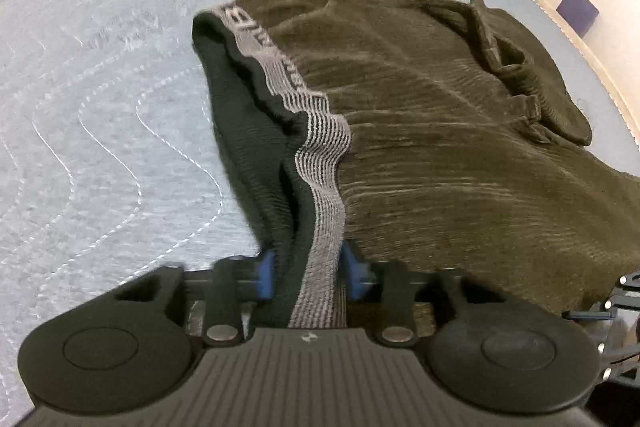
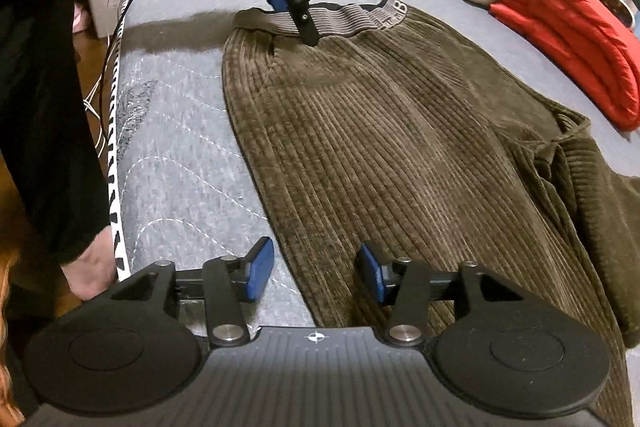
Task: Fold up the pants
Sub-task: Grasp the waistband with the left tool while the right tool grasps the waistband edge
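- The brown corduroy pants (image 2: 380,131) lie flat on the grey quilted bed (image 2: 180,131).
- The left tool (image 1: 308,275) pinches the striped waistband (image 1: 320,187).
- The right tool (image 2: 316,275) straddles the pants' near edge, apparently spread, not pressing the cloth.

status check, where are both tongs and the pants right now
Left tongs clamped on the striped waistband. Right tongs open, straddling the corduroy pants side edge. Pants flat on the mattress; nothing blocking.

Brown corduroy pants (image 2: 384,155) on the bed.
They lie spread flat, the grey striped waistband (image 1: 320,163) lifted at one edge, the legs bunched together.
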`<state>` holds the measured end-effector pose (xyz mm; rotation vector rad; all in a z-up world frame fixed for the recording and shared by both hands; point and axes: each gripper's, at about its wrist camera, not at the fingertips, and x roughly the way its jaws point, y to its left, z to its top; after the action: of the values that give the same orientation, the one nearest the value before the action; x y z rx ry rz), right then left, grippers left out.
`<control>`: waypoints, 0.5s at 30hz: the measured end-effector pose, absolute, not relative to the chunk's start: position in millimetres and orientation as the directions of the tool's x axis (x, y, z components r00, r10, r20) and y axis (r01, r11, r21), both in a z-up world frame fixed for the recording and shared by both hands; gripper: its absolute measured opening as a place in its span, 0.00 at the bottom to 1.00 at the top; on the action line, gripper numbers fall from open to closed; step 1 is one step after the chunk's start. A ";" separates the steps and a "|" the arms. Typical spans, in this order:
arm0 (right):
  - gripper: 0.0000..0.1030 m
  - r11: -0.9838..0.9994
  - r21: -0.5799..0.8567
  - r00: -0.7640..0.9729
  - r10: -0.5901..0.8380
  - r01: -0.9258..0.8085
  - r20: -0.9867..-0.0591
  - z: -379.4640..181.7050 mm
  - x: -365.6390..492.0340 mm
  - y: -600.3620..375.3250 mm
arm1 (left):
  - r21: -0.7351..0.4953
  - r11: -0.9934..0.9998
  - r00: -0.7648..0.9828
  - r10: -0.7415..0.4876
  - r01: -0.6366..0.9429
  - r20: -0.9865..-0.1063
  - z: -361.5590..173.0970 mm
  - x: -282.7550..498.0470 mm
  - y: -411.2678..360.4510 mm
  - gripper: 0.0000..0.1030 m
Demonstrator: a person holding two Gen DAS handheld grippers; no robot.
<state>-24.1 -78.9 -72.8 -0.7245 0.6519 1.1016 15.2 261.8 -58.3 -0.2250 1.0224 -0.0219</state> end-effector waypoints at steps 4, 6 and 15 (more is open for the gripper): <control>0.07 0.262 -0.203 0.321 0.571 -0.943 -0.756 -57.7 -26.0 -78.2 | -0.182 0.981 0.603 -0.106 -0.065 -0.791 -18.8 -11.8 260.9 0.22; 0.07 0.231 -0.188 0.293 0.611 -0.955 -0.735 -41.9 -33.2 -81.3 | -0.181 0.981 0.619 -0.099 -0.071 -0.779 -5.9 -26.1 262.1 0.22; 0.10 0.224 -0.118 0.231 0.588 -0.967 -0.775 -46.1 -29.3 -88.9 | 0.080 0.986 0.559 0.148 -0.144 -0.816 -18.1 -9.2 234.4 0.51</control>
<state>-29.3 -88.9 -46.1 -0.6867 0.6739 1.1934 -9.2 234.4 -18.1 0.0045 0.9620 0.1716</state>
